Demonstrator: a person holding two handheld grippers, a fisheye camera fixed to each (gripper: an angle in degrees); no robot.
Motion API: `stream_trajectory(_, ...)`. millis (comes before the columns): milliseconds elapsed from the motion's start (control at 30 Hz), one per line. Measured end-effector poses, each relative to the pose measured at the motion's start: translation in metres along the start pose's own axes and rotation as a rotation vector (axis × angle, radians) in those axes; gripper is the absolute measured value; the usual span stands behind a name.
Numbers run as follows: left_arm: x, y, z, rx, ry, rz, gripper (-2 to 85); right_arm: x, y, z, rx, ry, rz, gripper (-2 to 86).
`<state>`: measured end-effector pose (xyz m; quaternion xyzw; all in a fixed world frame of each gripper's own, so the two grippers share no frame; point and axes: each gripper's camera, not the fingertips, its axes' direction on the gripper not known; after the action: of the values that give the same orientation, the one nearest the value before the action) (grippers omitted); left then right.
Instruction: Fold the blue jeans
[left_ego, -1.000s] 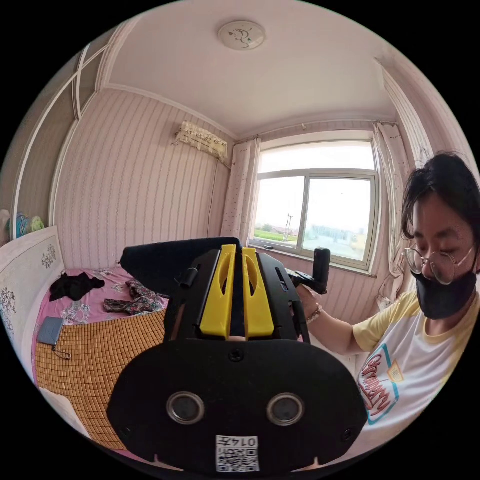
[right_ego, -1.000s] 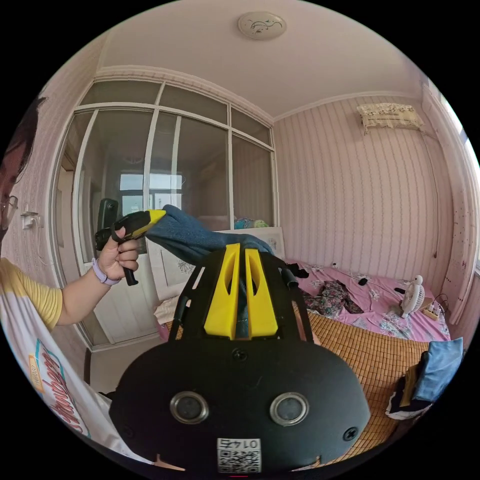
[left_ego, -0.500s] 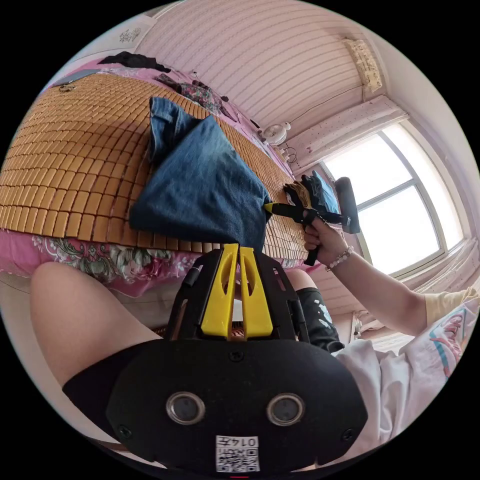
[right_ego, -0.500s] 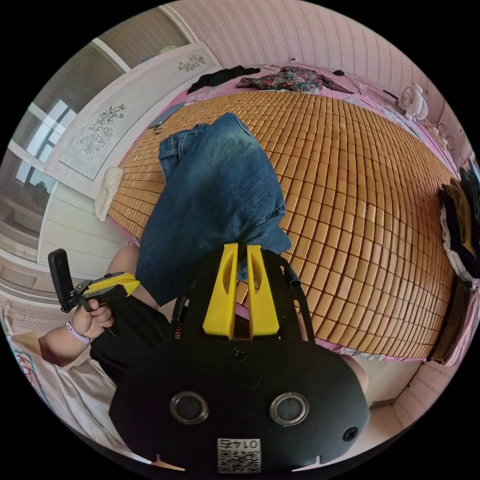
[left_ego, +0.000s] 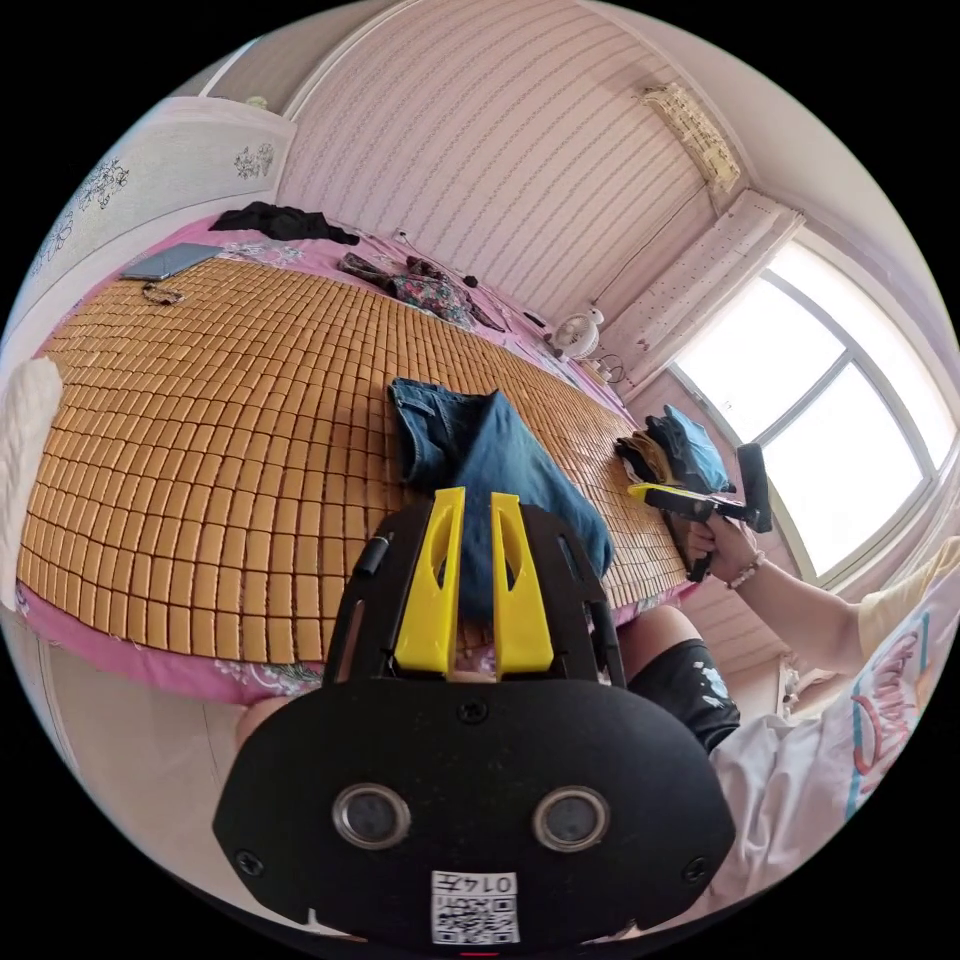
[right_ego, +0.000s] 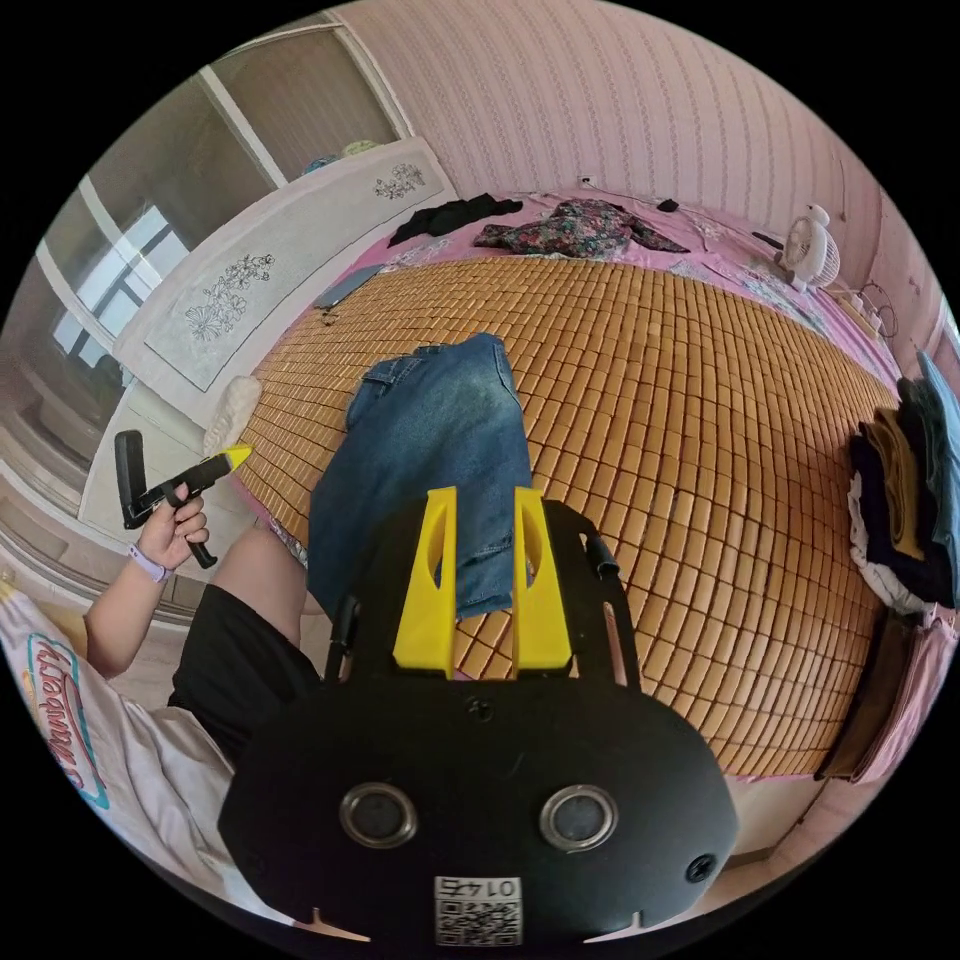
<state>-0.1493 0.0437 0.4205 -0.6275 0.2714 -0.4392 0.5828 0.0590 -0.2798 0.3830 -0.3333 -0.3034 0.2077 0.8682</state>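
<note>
As both my grippers (left_ego: 469, 510) (right_ego: 483, 505) hang parted and empty, the jeans (right_ego: 425, 455) overhanging at six o'clock could slide off the bed (right_ego: 700, 420).

Daylight floods my room from the overexposed white-framed window (left_ego: 835, 420); walls beside it bow under fisheye distortion, both views sharp, shadows soft.
</note>
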Motion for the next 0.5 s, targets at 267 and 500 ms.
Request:
stream_trajectory(267,-0.037,-0.102,0.088,-0.065,-0.106,-0.011,9.8,-0.140,0.004,0.138,-0.319,-0.009,-0.639,11.4)
stream_trajectory(500,-0.064,-0.097,0.148,-0.236,-0.205,-0.083,7.1,-0.101,0.001,0.155,-0.300,-0.025,-0.464,9.3)
